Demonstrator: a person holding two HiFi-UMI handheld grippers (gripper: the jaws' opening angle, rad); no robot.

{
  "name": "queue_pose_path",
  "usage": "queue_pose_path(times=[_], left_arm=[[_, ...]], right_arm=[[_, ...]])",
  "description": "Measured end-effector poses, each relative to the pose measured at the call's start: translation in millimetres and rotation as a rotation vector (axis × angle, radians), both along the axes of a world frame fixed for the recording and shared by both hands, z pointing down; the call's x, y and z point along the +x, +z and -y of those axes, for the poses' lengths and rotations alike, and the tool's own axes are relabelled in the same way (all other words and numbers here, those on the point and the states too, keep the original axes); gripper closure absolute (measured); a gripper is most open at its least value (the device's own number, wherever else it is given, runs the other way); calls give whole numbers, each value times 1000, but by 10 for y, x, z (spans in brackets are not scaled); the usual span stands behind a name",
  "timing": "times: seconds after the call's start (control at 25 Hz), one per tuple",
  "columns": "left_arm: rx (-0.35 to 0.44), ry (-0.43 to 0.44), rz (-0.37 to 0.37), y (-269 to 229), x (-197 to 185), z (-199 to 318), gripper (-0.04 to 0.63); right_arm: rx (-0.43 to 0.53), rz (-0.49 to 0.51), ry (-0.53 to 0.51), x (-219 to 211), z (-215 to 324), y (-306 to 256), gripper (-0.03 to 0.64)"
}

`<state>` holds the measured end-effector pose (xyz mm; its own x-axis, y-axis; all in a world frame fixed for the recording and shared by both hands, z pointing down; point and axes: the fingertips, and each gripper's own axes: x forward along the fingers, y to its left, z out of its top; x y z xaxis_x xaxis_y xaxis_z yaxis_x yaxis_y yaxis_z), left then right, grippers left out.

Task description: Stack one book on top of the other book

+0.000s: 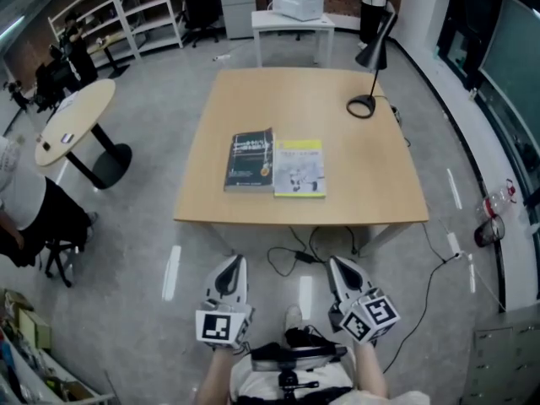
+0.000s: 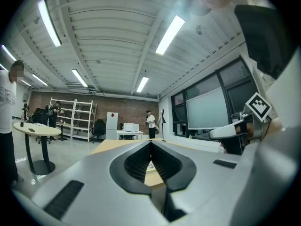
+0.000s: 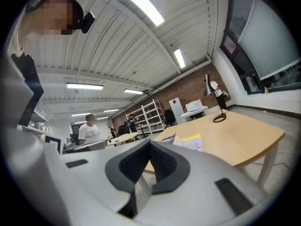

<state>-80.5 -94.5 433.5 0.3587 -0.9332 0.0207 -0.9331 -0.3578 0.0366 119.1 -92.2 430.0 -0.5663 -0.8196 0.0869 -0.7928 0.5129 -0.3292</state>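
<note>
Two books lie side by side on the wooden table [image 1: 354, 184], near its front edge: a dark-covered book [image 1: 250, 160] on the left and a white and yellow book [image 1: 299, 168] on the right, touching along one edge. Both grippers hang low in front of the table, well short of it. My left gripper [image 1: 229, 267] is shut with nothing between its jaws. My right gripper [image 1: 339, 267] is likewise shut and empty. In the right gripper view the dark book [image 3: 170, 138] and the yellow book [image 3: 190, 141] show beyond the jaw tips [image 3: 150, 141]. The left gripper view shows its tips [image 2: 151, 144] level with the table edge.
A black desk lamp [image 1: 371, 66] stands at the table's far right corner. Cables [image 1: 304, 251] lie on the floor under the table's front edge. A round table [image 1: 76, 125] stands at the left, a white table with a printer [image 1: 295, 11] behind, shelving [image 1: 143, 7] at the back left.
</note>
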Motion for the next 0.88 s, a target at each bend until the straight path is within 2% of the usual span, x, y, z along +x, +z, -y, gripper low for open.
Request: queue_pose_path(times=[0.36,0.48,0.68,0.88], left_arm=[[-7,8,-13,-2,257,808,588],[-32,12,-24,70,270,982,588],[-30,34,6,123,259,1230,588],[-34,37,1,156,235,1367,588]], right_arm=[[-10,15,-9,170,831,54,621],[-20,4,-11,177,1006,109,621],[-14,0,0,143,1247,94,621],[-28,1,5,116,1391,169,621]])
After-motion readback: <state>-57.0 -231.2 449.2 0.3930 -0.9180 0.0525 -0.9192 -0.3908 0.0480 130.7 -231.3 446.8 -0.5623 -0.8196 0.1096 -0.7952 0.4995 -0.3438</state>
